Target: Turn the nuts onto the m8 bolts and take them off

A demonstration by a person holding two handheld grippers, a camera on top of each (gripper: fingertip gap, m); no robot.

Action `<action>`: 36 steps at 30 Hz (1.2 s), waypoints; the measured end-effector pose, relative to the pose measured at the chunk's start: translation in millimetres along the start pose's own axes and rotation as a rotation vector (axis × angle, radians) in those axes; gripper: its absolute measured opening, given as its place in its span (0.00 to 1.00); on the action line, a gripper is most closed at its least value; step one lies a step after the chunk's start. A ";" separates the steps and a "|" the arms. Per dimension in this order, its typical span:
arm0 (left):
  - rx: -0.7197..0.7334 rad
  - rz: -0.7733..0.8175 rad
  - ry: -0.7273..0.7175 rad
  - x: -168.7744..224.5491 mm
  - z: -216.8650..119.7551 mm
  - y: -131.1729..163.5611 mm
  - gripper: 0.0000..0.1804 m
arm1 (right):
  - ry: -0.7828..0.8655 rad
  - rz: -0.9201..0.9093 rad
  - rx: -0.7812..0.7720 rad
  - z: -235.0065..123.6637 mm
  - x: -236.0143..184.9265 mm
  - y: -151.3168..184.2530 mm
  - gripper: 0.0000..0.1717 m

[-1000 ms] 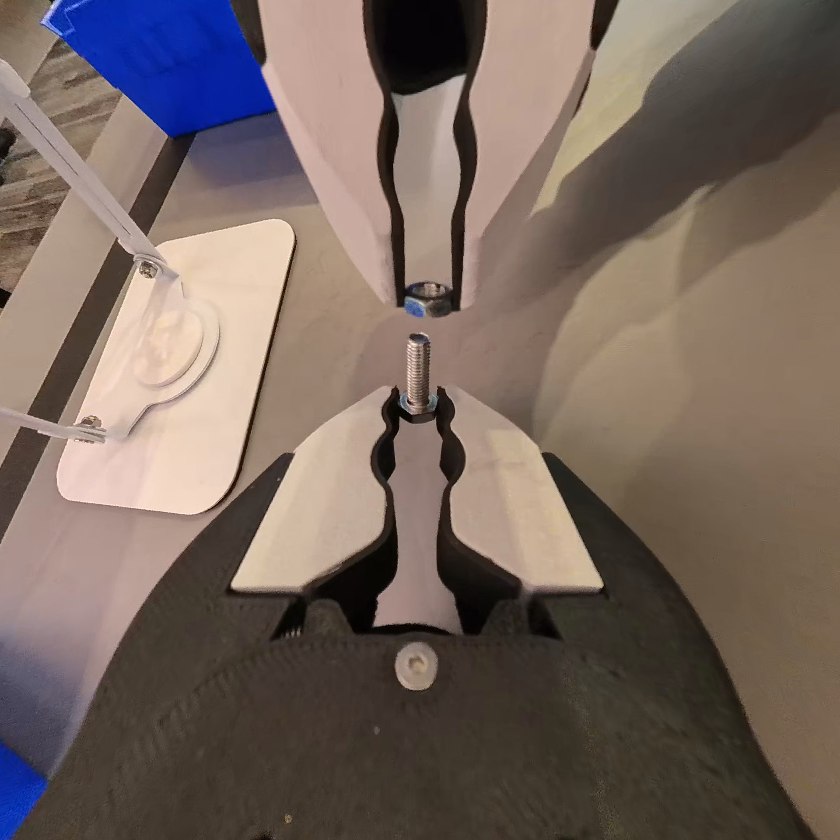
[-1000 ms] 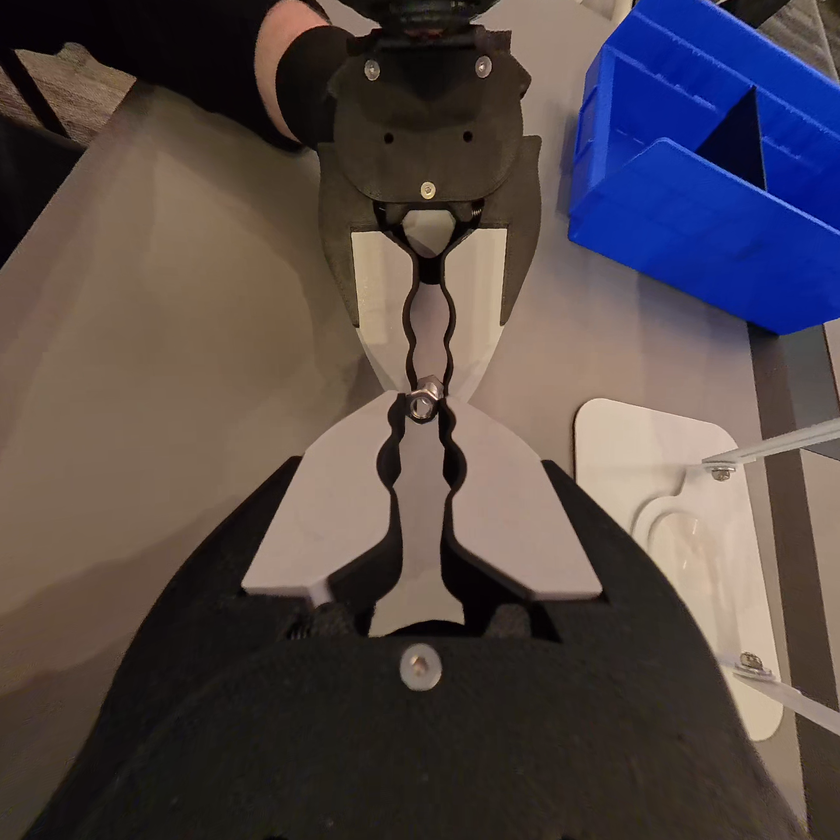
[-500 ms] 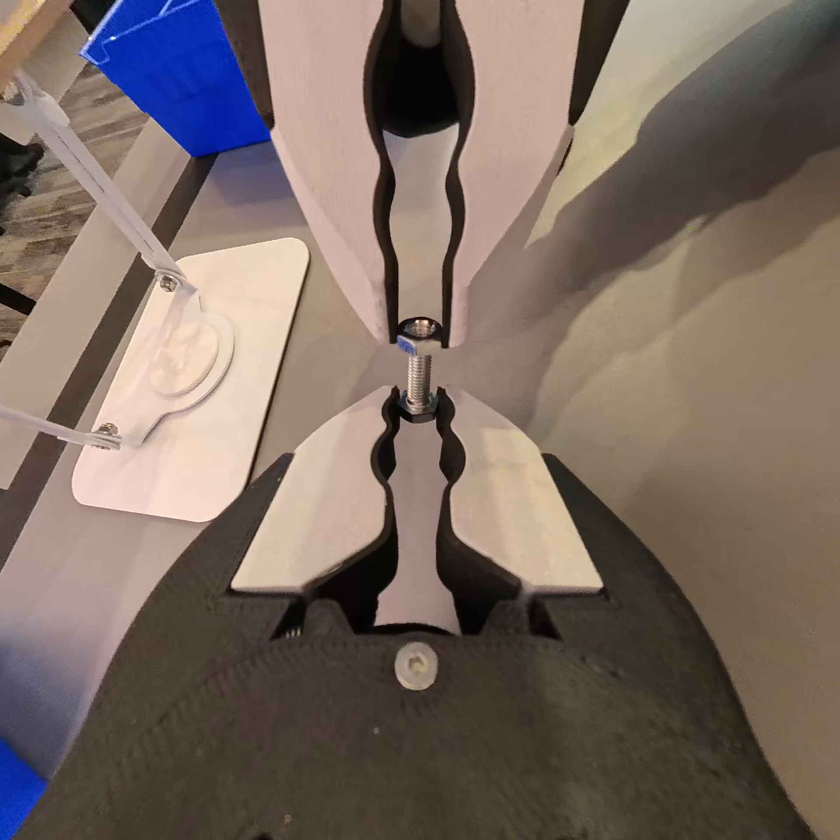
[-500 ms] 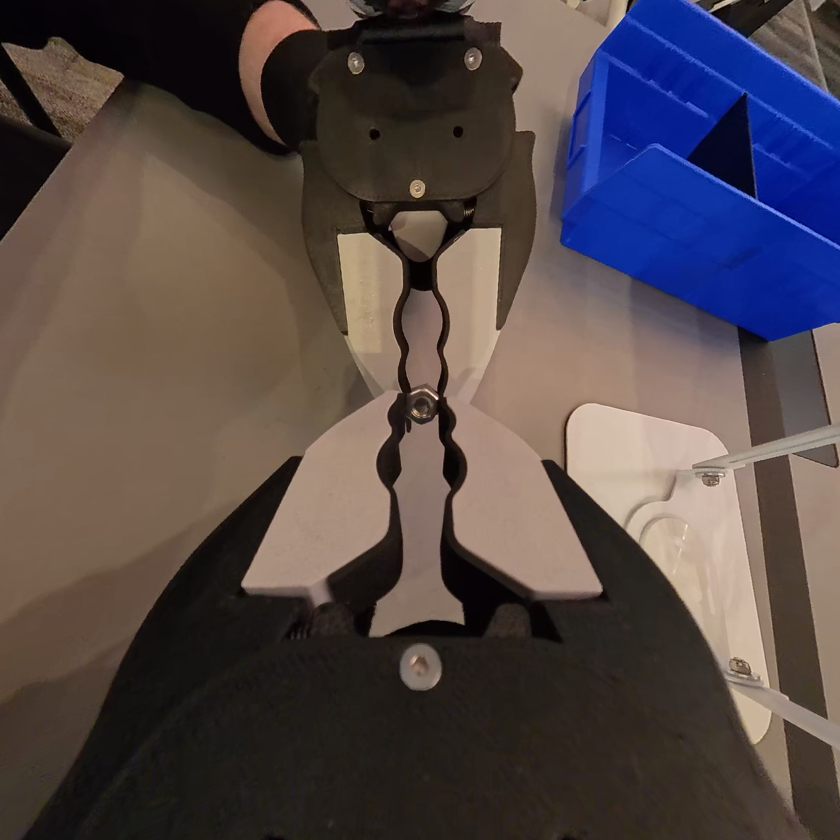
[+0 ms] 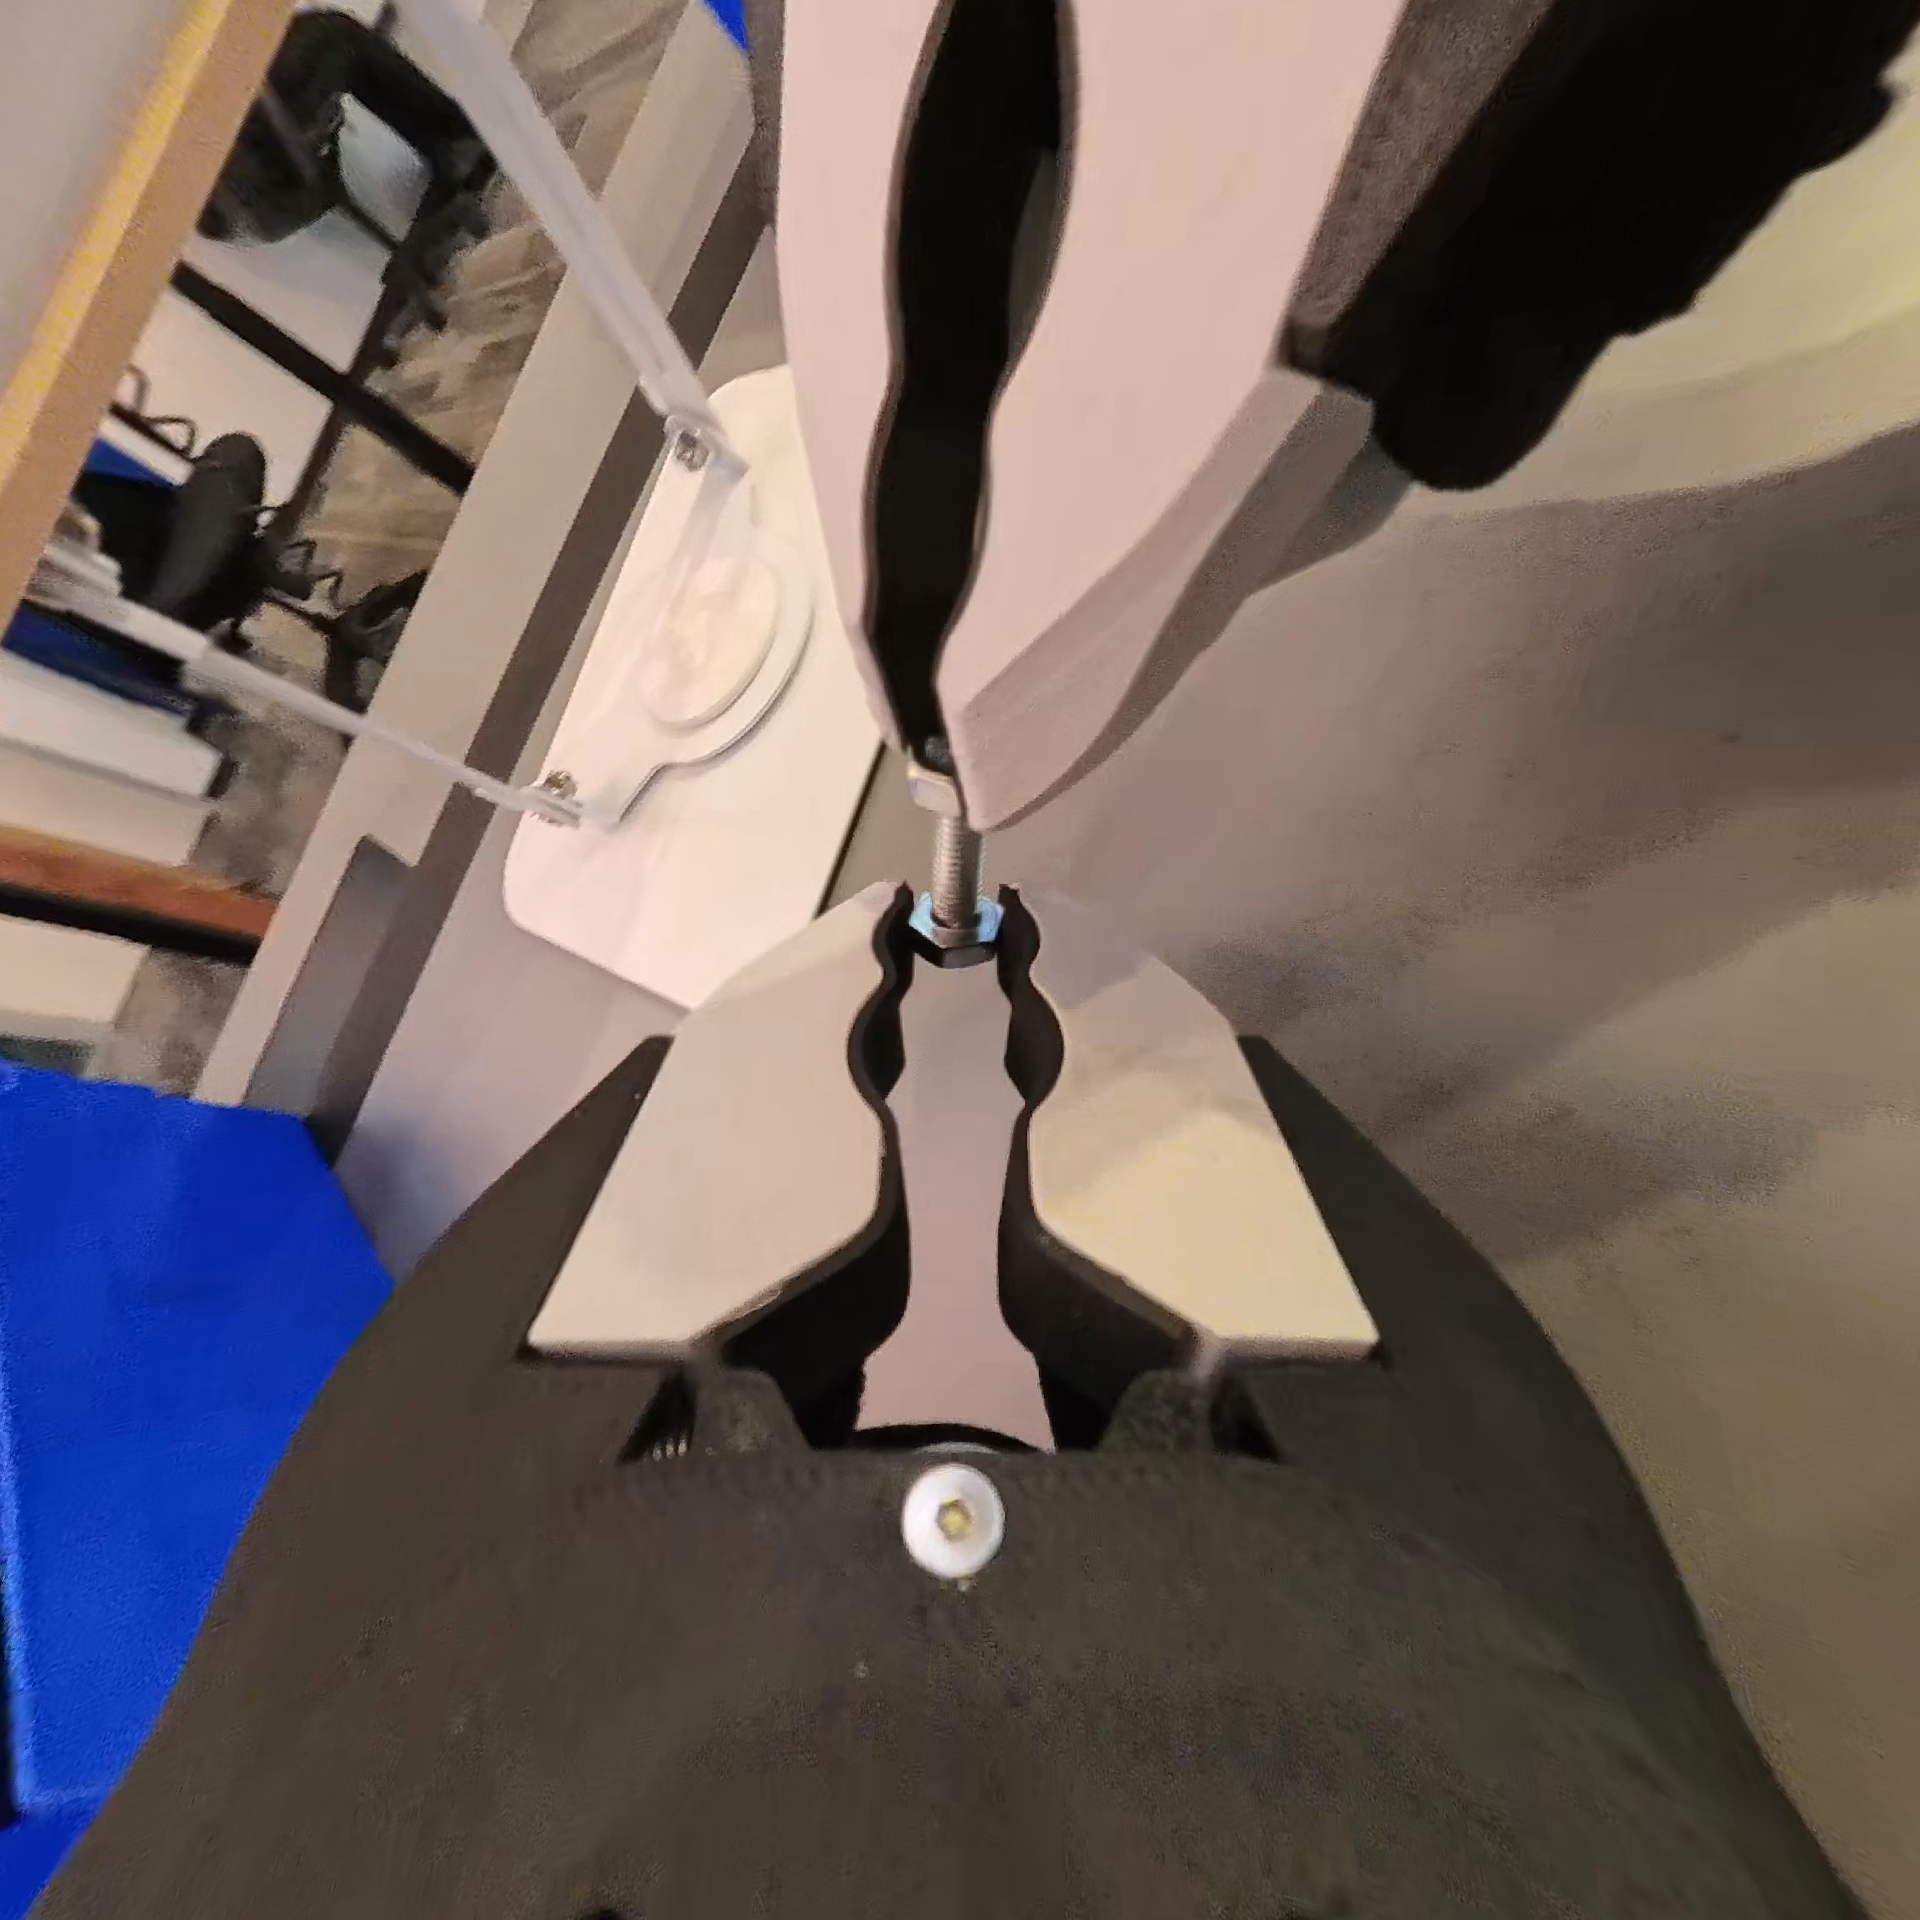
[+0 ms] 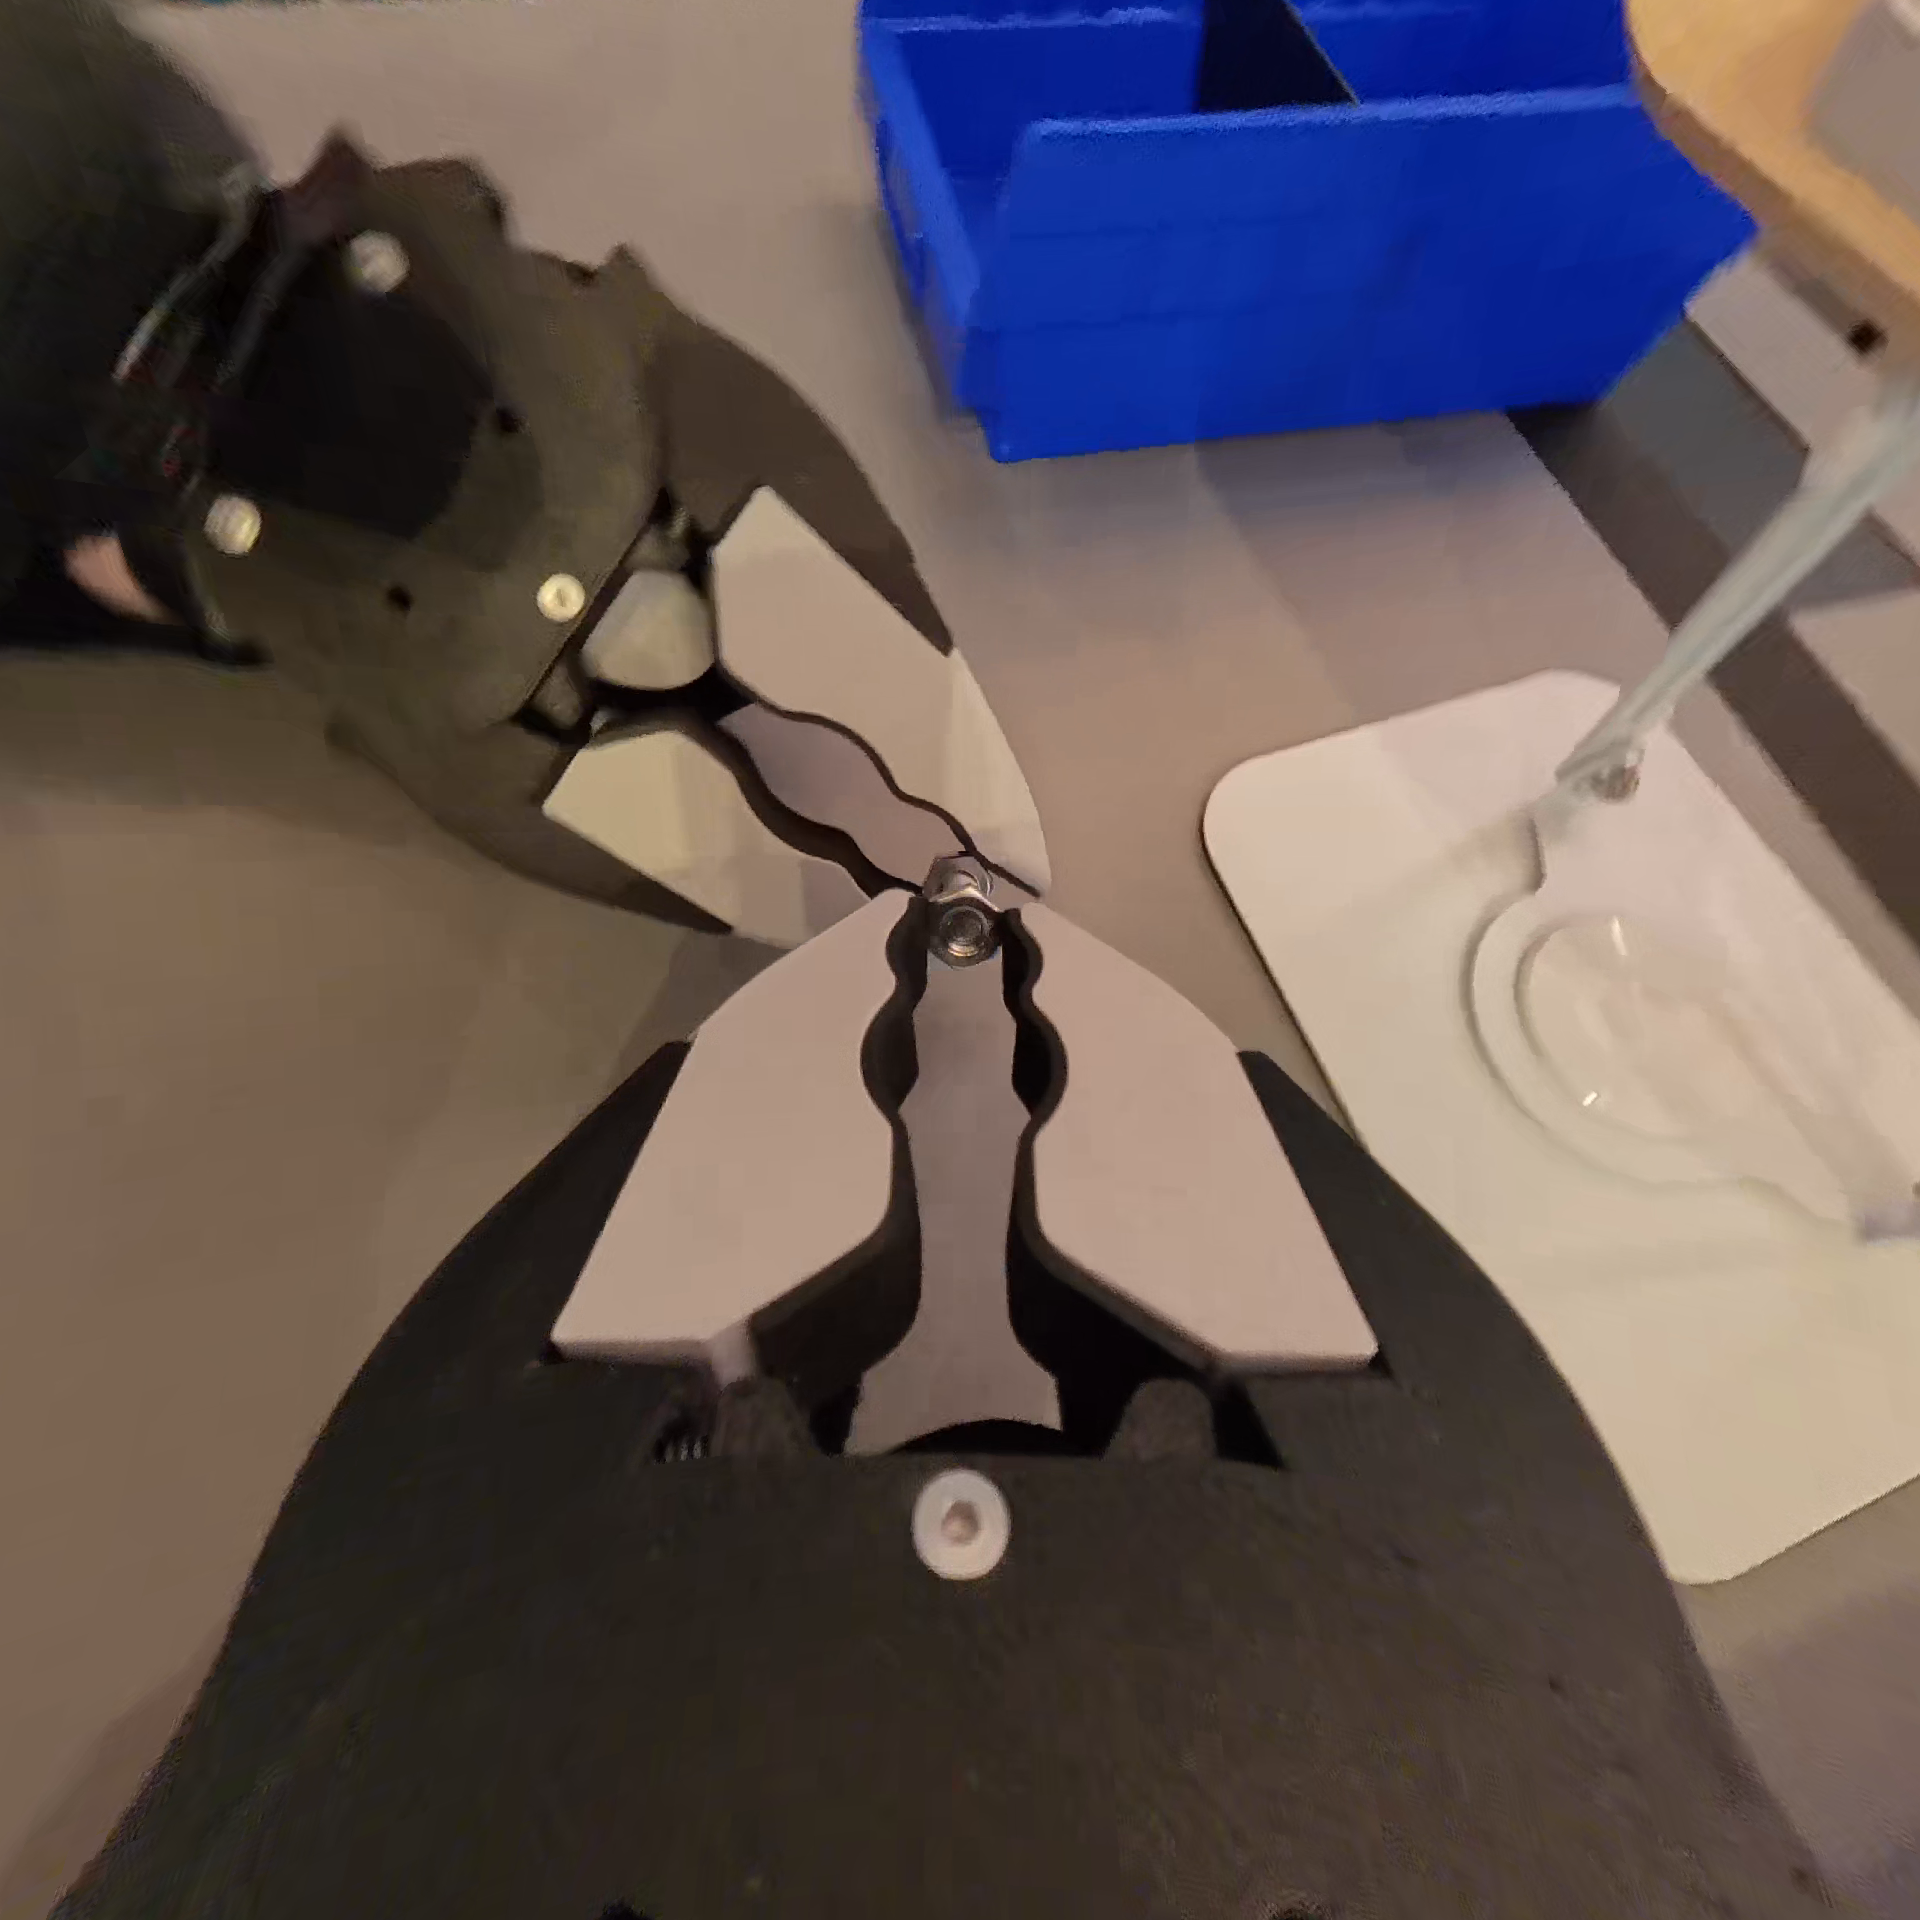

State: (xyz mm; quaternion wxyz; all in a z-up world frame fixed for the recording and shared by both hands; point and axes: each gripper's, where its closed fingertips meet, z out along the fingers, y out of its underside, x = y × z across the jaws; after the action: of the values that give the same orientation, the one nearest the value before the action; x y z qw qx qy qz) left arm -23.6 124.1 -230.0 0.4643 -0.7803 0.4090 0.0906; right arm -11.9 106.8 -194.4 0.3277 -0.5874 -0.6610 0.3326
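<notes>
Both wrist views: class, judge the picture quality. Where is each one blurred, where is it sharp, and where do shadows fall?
Left wrist view: bolt and nut fairly sharp, background shelves smeared, soft shadows across the table. Right wrist view: left gripper and blue bin motion-blurred, table evenly lit.

nut (image 5: 932,787) on bolt (image 5: 951,868) tip, bin (image 6: 1247,260) behind

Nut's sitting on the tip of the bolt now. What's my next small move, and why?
Probably turn the right gripper to run the nut down the thread while the left gripper holds the bolt steady by its head. The nut sits only at the tip, with most of the thread bare below it, and both grippers are clamped on their parts. Keep the nut in line with the bolt.
</notes>
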 end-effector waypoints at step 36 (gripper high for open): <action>0.352 -0.493 0.318 -4.0 -18.8 -38.9 0.09 | -0.193 0.066 0.401 -11.9 -15.1 -47.3 0.37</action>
State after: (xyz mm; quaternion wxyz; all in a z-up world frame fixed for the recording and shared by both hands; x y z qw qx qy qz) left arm -2.7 120.4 -192.2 0.5302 -0.7680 0.2847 -0.2191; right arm -27.1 88.2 -149.3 0.3621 -0.4972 -0.5904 0.5225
